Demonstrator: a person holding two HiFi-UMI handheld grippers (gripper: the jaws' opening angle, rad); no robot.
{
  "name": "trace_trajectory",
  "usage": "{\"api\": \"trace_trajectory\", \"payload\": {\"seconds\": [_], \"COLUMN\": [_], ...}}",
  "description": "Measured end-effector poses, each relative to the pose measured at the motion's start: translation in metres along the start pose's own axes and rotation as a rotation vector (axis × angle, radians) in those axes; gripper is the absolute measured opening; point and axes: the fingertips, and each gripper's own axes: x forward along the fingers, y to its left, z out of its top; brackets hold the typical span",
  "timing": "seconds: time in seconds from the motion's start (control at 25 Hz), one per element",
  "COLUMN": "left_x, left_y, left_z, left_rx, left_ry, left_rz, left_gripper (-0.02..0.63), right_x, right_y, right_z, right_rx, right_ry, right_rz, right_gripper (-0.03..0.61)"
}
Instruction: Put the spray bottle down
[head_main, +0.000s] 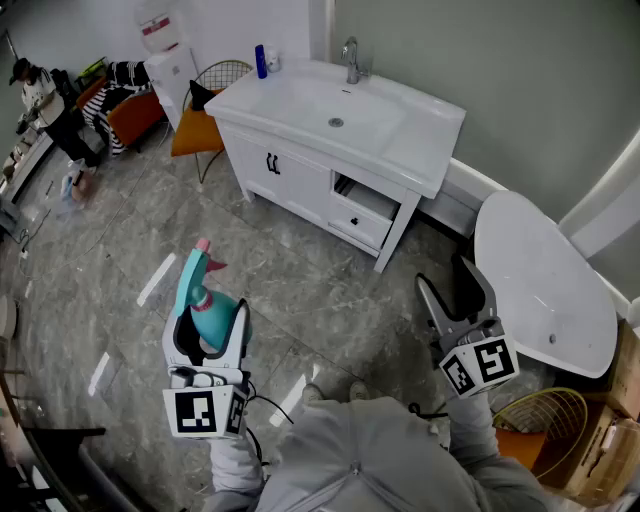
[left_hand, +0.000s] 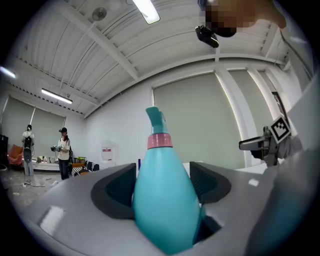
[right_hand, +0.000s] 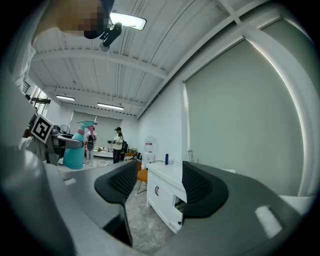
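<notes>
A teal spray bottle (head_main: 203, 303) with a pink collar and pink nozzle tip is held upright above the floor, my left gripper (head_main: 208, 322) shut on its body. In the left gripper view the spray bottle (left_hand: 162, 195) fills the gap between the two dark pads, its nozzle pointing up and left. My right gripper (head_main: 456, 293) is open and holds nothing; it hangs over the floor to the right, near the white vanity (head_main: 390, 150). The right gripper view shows the spray bottle (right_hand: 77, 147) at far left and the right gripper (right_hand: 156, 185) with the vanity (right_hand: 167, 192) between its jaws.
A white vanity with sink and tap (head_main: 350, 60) stands ahead, one drawer (head_main: 366, 208) pulled out. An orange chair (head_main: 200, 120) is at its left. A white tub (head_main: 545, 285) and a wire basket (head_main: 545, 420) are at the right. A person (head_main: 50, 100) stands far left.
</notes>
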Motion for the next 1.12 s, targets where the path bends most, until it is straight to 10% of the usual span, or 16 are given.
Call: {"api": "trace_trajectory", "payload": {"seconds": [1.12], "left_x": [-0.007], "left_y": [0.031], "left_z": [0.001], "left_rx": [0.001], "left_ry": [-0.02], "left_rz": [-0.005], "left_gripper": [0.387], "right_x": [0.014], "right_y": [0.038], "right_z": [0.003], "right_rx": [0.021], "right_ry": [-0.026], "right_rz": [0.02], "right_gripper": [0.281]}}
